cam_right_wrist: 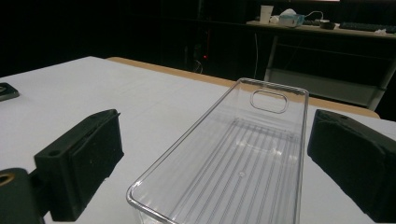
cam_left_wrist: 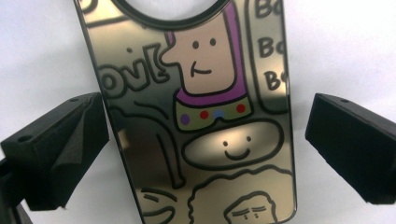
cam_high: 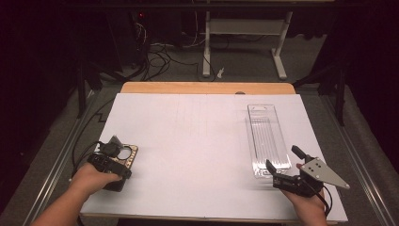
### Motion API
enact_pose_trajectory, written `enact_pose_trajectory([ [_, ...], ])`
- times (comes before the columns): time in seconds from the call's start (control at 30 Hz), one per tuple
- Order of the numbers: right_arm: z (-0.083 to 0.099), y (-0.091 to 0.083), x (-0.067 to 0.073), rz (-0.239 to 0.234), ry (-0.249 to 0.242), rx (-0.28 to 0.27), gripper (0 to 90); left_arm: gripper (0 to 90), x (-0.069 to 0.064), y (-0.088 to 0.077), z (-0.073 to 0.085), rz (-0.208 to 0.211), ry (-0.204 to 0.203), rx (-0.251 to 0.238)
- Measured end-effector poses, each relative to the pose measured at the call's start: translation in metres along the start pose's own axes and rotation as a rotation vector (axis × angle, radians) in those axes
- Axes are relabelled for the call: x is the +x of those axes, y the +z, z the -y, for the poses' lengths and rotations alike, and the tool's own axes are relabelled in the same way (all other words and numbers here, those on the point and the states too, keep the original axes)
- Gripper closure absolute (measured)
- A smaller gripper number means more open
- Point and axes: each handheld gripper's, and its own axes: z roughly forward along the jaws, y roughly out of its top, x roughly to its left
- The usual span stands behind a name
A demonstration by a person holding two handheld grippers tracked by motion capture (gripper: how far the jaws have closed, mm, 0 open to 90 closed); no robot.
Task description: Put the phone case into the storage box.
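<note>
**Two tools, a phone case and a clear tray**

High view: the white table (cam_high: 197,150) carries a long clear plastic tray (cam_high: 267,140) on its right half, lying lengthwise away from the person. At the tray's near end sits the right tool (cam_high: 281,165), held in the person's right hand (cam_high: 308,205), its jaws standing to either side of that near end. At the table's left edge the left tool (cam_high: 117,162) is held in the left hand (cam_high: 91,179), right over a small shiny phone case (cam_high: 128,154) that lies flat on the table (its round camera cut-out shows pale).

Left gripper view: the phone case (cam_left_wrist: 201,121) lies between the two black jaws, a mirror-like gold surface with cartoon faces and lettering drawn in dark outline. The left jaw's pad sits at the case's edge, touching or nearly so; the right jaw stands clear of it with white table between. The left tool is released, not clamped on the case.

Right gripper view: the clear tray (cam_right_wrist: 233,163) runs away from the camera, ribbed floor and slotted far wall visible, empty. Both jaws stand apart from its walls, so the right tool is released too.
</note>
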Motion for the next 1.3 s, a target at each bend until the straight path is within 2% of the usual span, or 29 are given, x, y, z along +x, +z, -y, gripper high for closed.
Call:
enact_pose_trajectory([
  [0.1,0.0,-0.0002,-0.0007,0.001,0.002,0.0,3.8,2.8,0.0016,0.0012,-0.0018,0.002,0.003,0.038],
  [0.4,-0.0006,-0.0007,-0.0008,0.003,0.0,-0.005,3.8,8.7,0.0055,0.0,-0.0054,0.025,-0.045,0.065],
  [0.5,-0.0005,-0.0006,-0.0013,0.003,-0.001,-0.005,3.8,9.0,0.0044,0.0013,-0.0054,0.023,-0.042,0.071],
  [0.73,-0.0007,-0.0008,-0.0007,0.004,0.001,-0.005,3.8,7.2,-0.0002,0.0046,-0.0075,-0.011,-0.027,0.092],
  [1.0,-0.0006,0.0001,0.0006,0.004,-0.001,-0.002,3.8,6.7,-0.0008,0.0064,-0.0092,-0.014,-0.027,0.1],
  [1.3,-0.0007,0.0007,0.0016,0.005,0.001,-0.002,3.8,9.5,-0.0015,0.0054,-0.0085,-0.017,-0.032,0.088],
])
